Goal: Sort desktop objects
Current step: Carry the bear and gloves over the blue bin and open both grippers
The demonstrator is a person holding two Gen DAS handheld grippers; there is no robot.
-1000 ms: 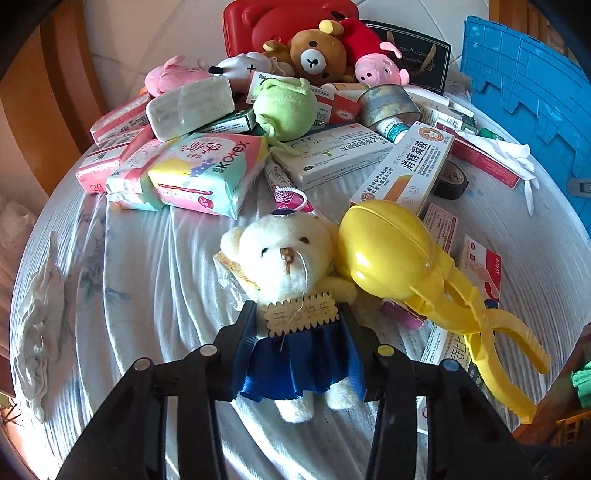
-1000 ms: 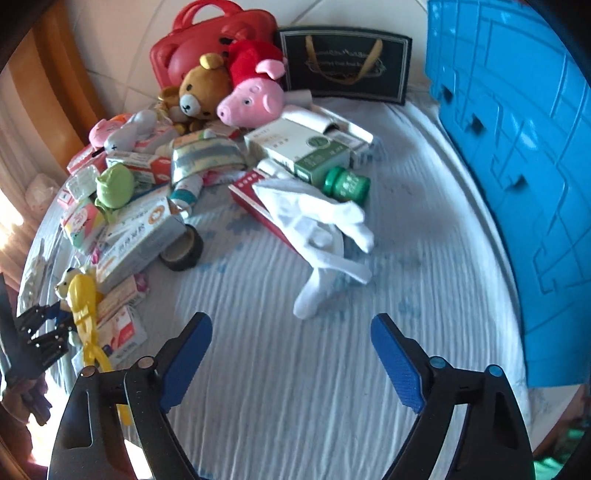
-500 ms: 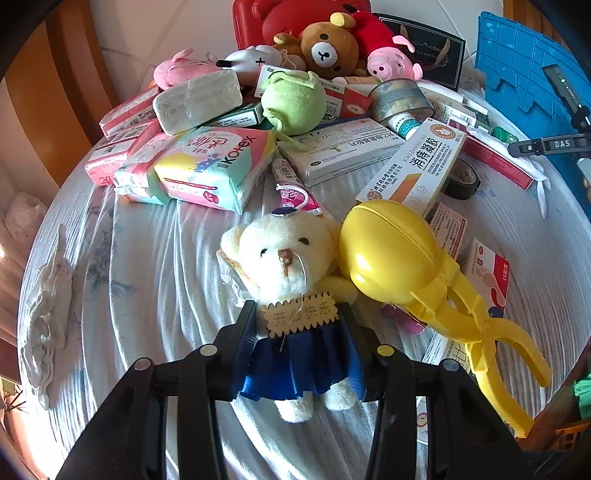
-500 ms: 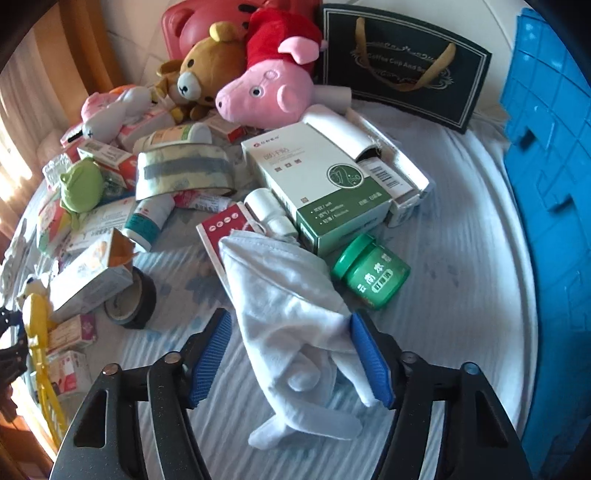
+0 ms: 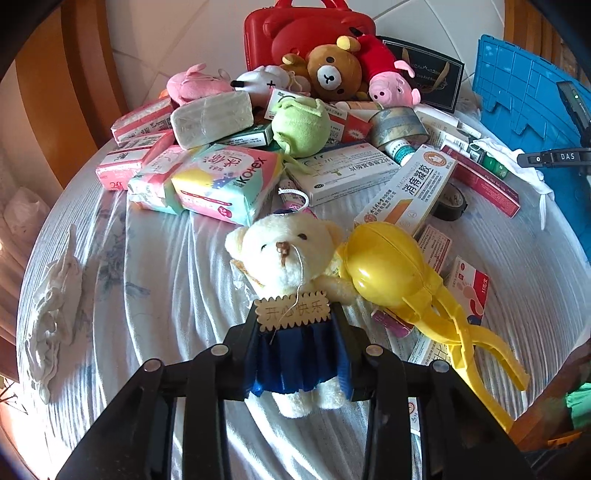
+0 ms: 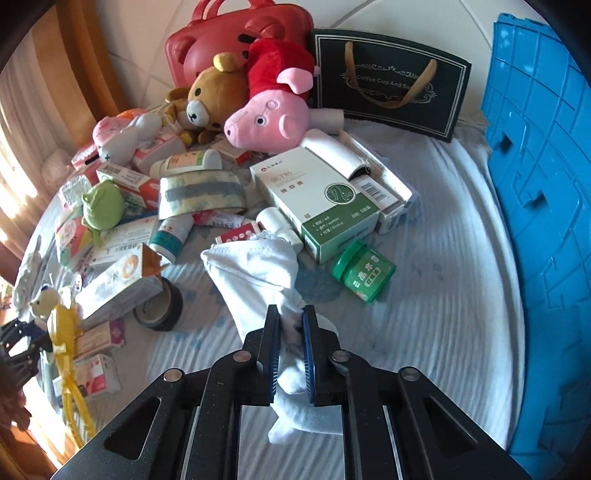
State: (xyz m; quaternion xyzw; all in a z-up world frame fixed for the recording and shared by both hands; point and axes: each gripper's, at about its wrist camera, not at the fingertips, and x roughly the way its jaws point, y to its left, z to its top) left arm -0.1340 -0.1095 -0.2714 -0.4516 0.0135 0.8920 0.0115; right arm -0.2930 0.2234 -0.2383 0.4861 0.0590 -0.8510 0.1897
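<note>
My left gripper (image 5: 297, 321) is shut on a small cream teddy bear (image 5: 284, 258) in a blue skirt with a wooden tag, holding it by the body just above the white tablecloth (image 5: 166, 295). A yellow ball-shaped tong toy (image 5: 388, 269) lies against the bear's right side. My right gripper (image 6: 290, 325) is shut on a crumpled white cloth (image 6: 255, 266) that trails away from me toward the boxes. The bear and the left gripper show small at the left edge of the right wrist view (image 6: 40, 301).
A pile of medicine boxes (image 6: 317, 199), tissue packs (image 5: 221, 181), tape rolls (image 6: 160, 306), a green jar (image 6: 364, 271) and plush toys (image 6: 266, 118) covers the table's middle and back. A red case (image 5: 306, 33), a dark gift bag (image 6: 388, 85) and a blue crate (image 6: 543, 206) stand behind and right.
My right gripper moved forward over the white cloth and closed on it. My left gripper kept its hold on the bear and barely moved.
</note>
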